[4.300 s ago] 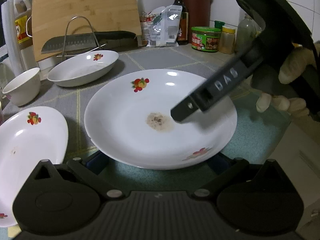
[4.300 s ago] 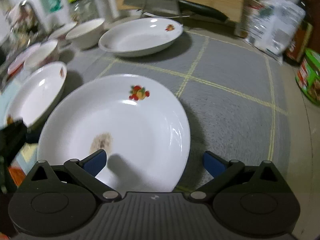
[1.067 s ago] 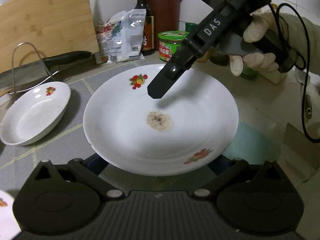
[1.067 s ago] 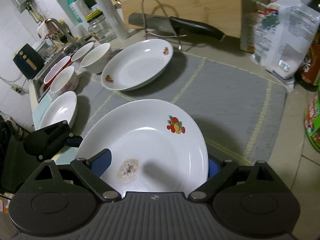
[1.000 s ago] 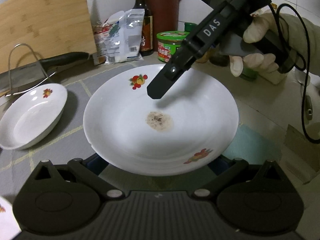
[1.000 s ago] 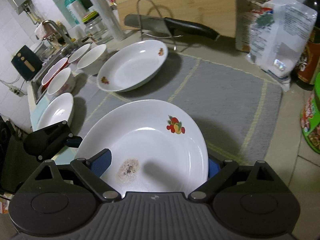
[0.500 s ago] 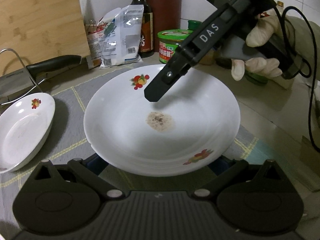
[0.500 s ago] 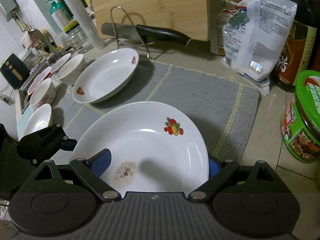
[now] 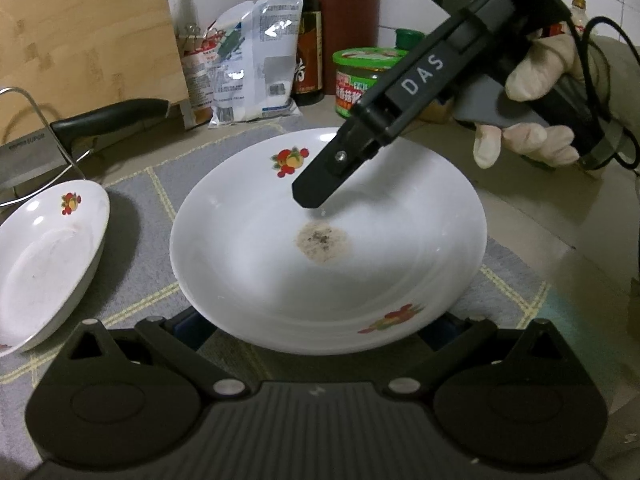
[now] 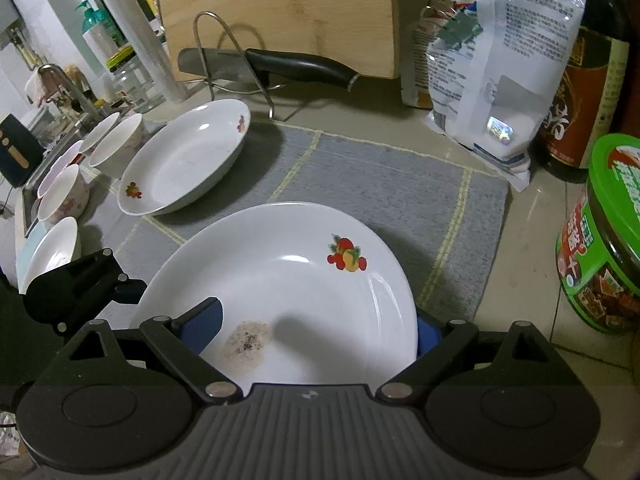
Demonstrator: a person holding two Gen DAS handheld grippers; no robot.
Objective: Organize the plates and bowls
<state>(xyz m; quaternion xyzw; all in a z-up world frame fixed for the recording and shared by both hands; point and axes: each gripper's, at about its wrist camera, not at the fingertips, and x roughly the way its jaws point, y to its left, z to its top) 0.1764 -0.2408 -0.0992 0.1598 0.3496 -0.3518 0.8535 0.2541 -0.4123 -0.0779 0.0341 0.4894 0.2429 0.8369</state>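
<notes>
**Asker:** How are the hands placed?

**Describer:** A pale-gloved right hand (image 9: 536,120) comes in from the upper right. It grips a black handle that slants down toward the middle of the scene. The left hand itself is out of view, and only its tool shows, pointing downward over the work area.

**Asker:** What surrounds them?

**Describer:** There is a tiled kitchen counter (image 10: 520,248) with a grey mat (image 10: 380,184) on it. A wooden cutting board (image 10: 280,12) leans at the back, behind a black-handled knife (image 10: 296,66) on a wire rack. A clipped bag (image 10: 504,60), a dark bottle (image 10: 588,80) and a green-lidded jar (image 10: 608,248) stand at the right. A second plate (image 10: 184,160) lies on the mat's far left, and small bowls (image 10: 64,190) sit beyond it near a sink.

**Asker:** And the tongs?

**Describer:** The left tongs (image 9: 314,326) are spread wide and carry the large plate (image 9: 248,264) above the mat's right end. Their blue pads are tucked under its near rim. The plate is white with fruit motifs and has a brown stain (image 9: 323,242) at its centre. The right tongs (image 10: 314,330) also stand wide and straddle the plate's edge. One finger reaches over the inside near the stain, and the other sits outside the rim. Whether their pads press on the plate cannot be told.
</notes>
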